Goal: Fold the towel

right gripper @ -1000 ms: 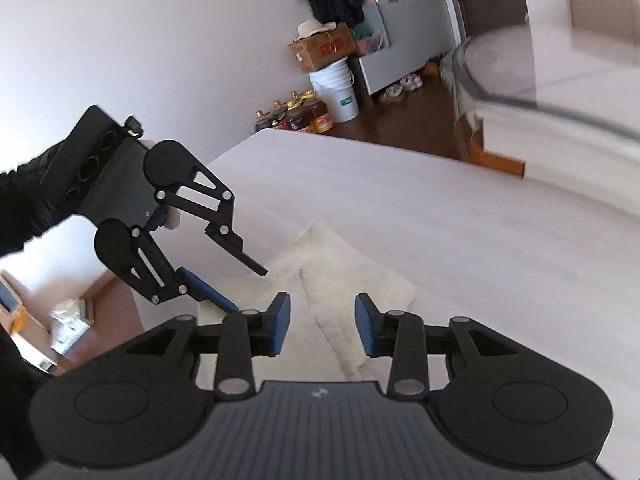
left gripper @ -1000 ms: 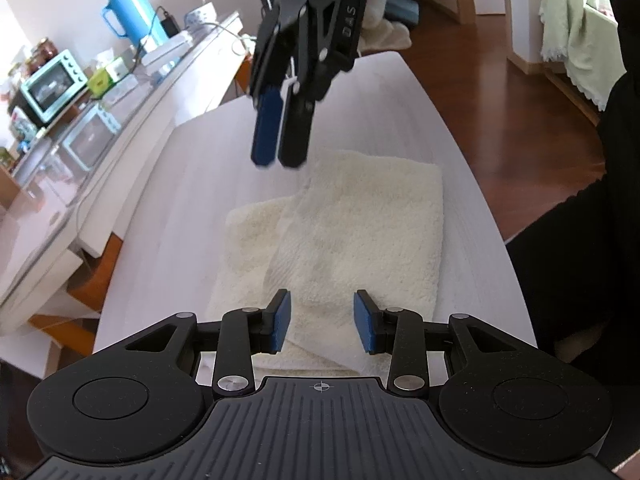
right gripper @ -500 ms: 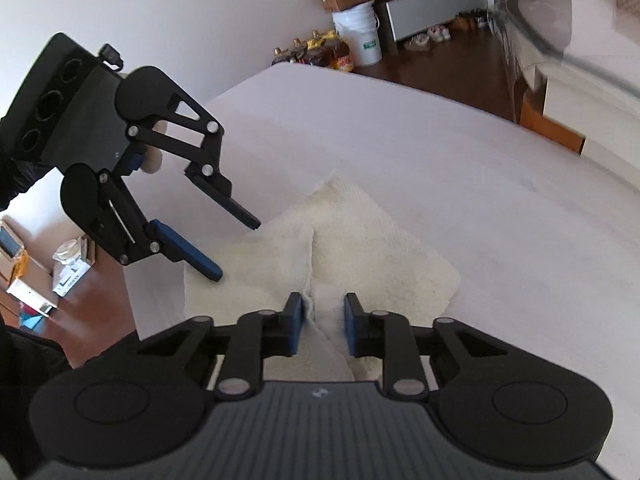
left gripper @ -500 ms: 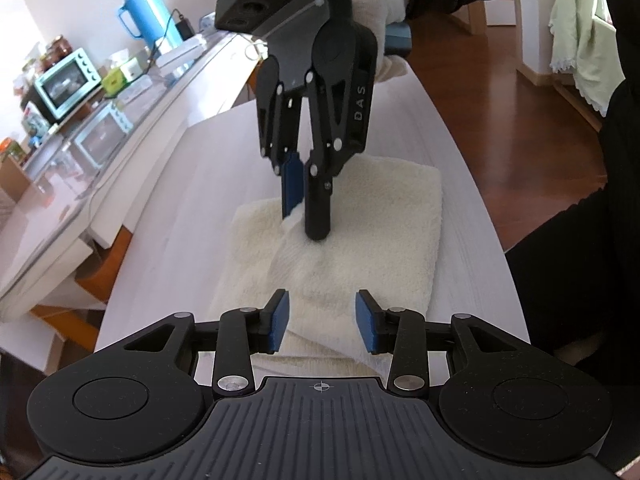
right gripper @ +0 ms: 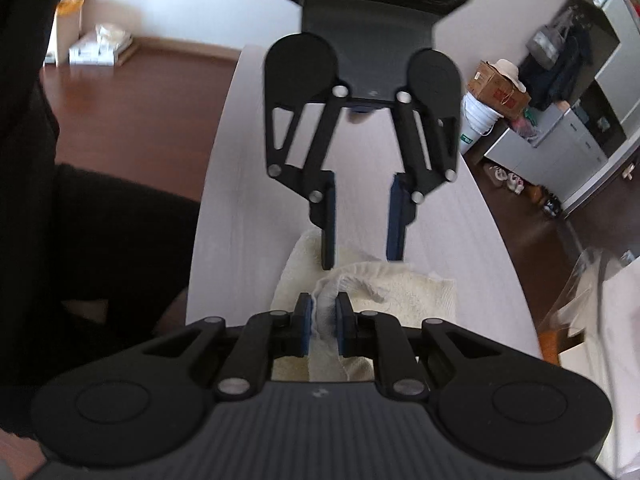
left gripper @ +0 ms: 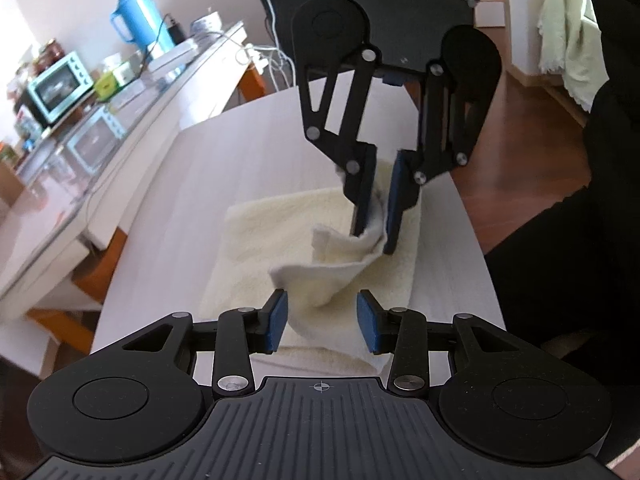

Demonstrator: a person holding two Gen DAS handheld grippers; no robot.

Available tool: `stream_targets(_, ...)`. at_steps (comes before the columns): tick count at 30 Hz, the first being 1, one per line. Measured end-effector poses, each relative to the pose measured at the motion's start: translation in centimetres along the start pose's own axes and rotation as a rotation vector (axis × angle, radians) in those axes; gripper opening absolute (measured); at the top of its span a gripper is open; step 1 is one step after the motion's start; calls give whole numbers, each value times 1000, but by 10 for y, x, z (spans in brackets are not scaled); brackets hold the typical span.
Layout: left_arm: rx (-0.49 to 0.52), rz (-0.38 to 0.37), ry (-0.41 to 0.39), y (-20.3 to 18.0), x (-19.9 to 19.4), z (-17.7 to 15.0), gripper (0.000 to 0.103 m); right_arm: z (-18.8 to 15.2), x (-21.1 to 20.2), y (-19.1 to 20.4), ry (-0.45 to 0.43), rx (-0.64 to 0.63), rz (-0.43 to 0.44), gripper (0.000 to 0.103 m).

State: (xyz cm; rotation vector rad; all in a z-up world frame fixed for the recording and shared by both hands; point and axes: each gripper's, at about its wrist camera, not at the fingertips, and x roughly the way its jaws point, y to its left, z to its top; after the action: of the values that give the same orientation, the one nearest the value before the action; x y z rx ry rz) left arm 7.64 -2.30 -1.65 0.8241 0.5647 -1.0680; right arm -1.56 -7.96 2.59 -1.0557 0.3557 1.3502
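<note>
Right hand-held gripper [right gripper: 323,319] pinches a raised fold of the towel [left gripper: 256,240]; left hand-held gripper [left gripper: 322,322] gapes wide above the pale worktop [left gripper: 248,152]. White bucket [right gripper: 478,122] stands on the brown floor [right gripper: 132,100].

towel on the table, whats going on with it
A person with a handheld gripper in each hand is folding a cream towel on a pale table. The right gripper has its jaws shut on a pinched layer and holds it lifted off the rest. The left gripper hovers open over the near edge, gripping nothing.
</note>
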Motion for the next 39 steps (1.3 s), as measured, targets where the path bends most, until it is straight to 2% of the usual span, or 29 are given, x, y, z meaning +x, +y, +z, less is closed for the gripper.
stream_targets(6,15,34,-5,7,-1,-1,43,5,2,3,12,-31,-42,14)
stream_targets(12,-17,9,-22,11,-1,-4,42,8,8,-3,6,-59,-63,12)
stream_targets(20,-93,123,-13,22,-12,-19,42,-2,26,-36,-20,-49,-49,12)
stream_targets(26,-138,160,1,30,-10,-29,42,-17,48,-66,-11,11,-20,12)
stream_targets(32,-163,161,1,36,-4,-32,42,-30,65,-85,1,76,-4,13)
stream_targets(36,-182,159,-5,41,-3,-31,43,-39,70,-95,0,164,7,24)
stream_targets(39,-192,163,-4,43,-2,-30,44,-46,63,-102,-20,246,2,27)
